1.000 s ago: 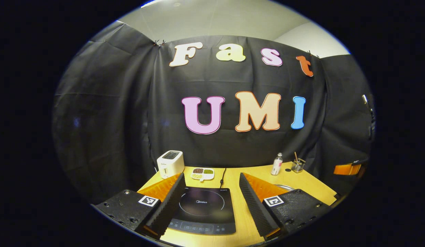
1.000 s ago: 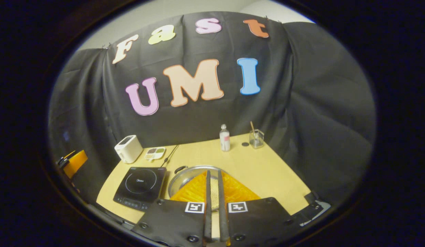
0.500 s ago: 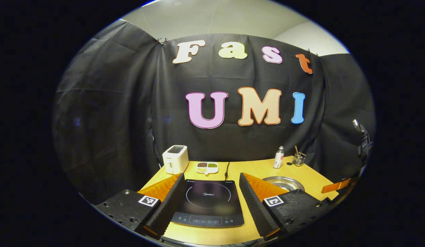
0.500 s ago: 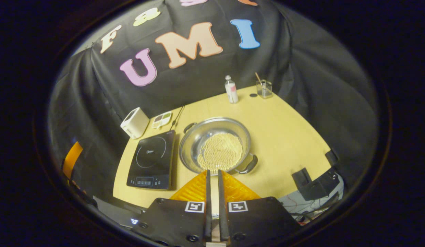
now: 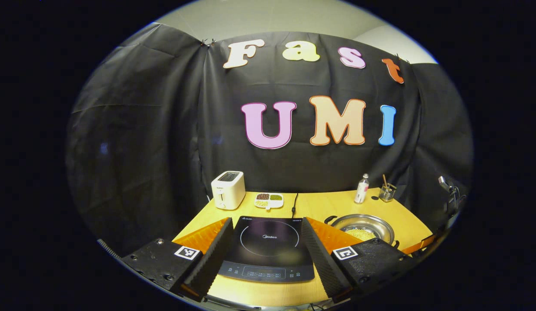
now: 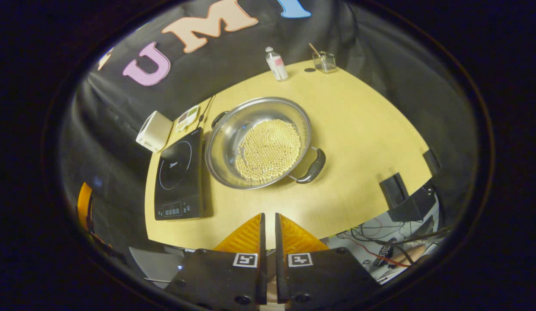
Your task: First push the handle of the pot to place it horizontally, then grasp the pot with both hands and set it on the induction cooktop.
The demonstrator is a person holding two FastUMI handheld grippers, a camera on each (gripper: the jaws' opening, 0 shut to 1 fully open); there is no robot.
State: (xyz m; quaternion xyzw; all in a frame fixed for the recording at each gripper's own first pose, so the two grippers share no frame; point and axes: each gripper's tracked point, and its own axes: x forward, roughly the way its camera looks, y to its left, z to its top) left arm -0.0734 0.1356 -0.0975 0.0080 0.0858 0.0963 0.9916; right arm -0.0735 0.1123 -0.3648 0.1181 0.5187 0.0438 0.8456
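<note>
Your light wood table [image 6: 358, 129] lies ahead of and below your right claw [image 6: 268, 222]. Pot [image 6: 259, 140] straight ahead, cooktop [image 6: 179, 175] just to its left. Beyond the cooktop: toaster [image 6: 153, 131], sectioned dish [image 6: 186, 118], black cord [image 6: 206, 110]. Far edge, up and right of the pot: bottle [image 6: 276, 64], glass with sticks [image 6: 323, 61].

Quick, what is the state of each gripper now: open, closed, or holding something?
Left gripper: open, holding nothing.
Right gripper: closed, nothing between its fingers.
</note>
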